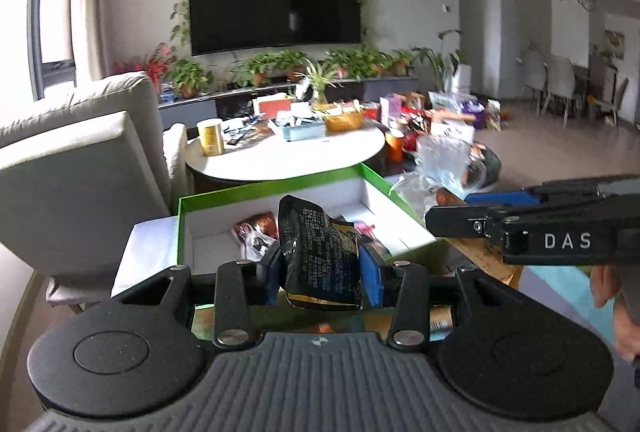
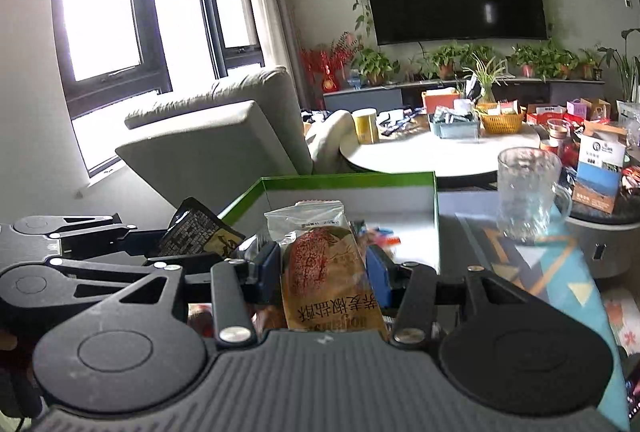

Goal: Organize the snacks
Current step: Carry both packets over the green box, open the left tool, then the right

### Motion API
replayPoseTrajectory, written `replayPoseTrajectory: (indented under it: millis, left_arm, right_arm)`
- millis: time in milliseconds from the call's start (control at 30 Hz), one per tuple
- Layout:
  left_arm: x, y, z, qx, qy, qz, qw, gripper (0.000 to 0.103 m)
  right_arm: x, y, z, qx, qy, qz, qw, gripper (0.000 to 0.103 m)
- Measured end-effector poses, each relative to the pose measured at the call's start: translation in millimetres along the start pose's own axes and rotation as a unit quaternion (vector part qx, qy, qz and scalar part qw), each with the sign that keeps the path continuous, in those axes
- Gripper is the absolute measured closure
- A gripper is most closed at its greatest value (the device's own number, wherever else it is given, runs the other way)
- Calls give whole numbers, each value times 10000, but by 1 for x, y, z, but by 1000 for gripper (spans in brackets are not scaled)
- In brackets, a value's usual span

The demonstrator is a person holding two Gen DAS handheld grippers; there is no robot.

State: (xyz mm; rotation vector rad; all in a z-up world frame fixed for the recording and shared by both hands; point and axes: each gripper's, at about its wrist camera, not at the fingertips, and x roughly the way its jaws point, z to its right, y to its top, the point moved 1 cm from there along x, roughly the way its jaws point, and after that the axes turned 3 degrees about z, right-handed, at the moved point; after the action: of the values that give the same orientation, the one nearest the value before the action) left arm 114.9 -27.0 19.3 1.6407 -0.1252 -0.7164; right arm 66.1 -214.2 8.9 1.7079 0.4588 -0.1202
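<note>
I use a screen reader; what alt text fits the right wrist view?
The right gripper jaws clamp a clear-wrapped round biscuit packet before a green-rimmed box. To its left, the left gripper holds a black packet; an empty glass mug stands right.

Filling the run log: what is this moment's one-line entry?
left gripper: shut on black snack packet | right gripper: shut on clear-wrapped pastry | green-rimmed box: ahead

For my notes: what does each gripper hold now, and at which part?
Left gripper: black snack packet, pinched across its lower half. Right gripper: clear-wrapped brown pastry, held at its sides, mid-length.
</note>
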Motion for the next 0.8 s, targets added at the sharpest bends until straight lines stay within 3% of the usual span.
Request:
replayPoseTrajectory:
  millis: [467, 800]
  left_arm:
    - [47, 18, -37, -385, 297, 77, 9988, 65]
    - [97, 17, -59, -527, 413, -202, 9975, 65]
  right_arm:
    - [42, 22, 1, 168, 43, 103, 9998, 54]
    - [72, 25, 5, 181, 39, -68, 9998, 54]
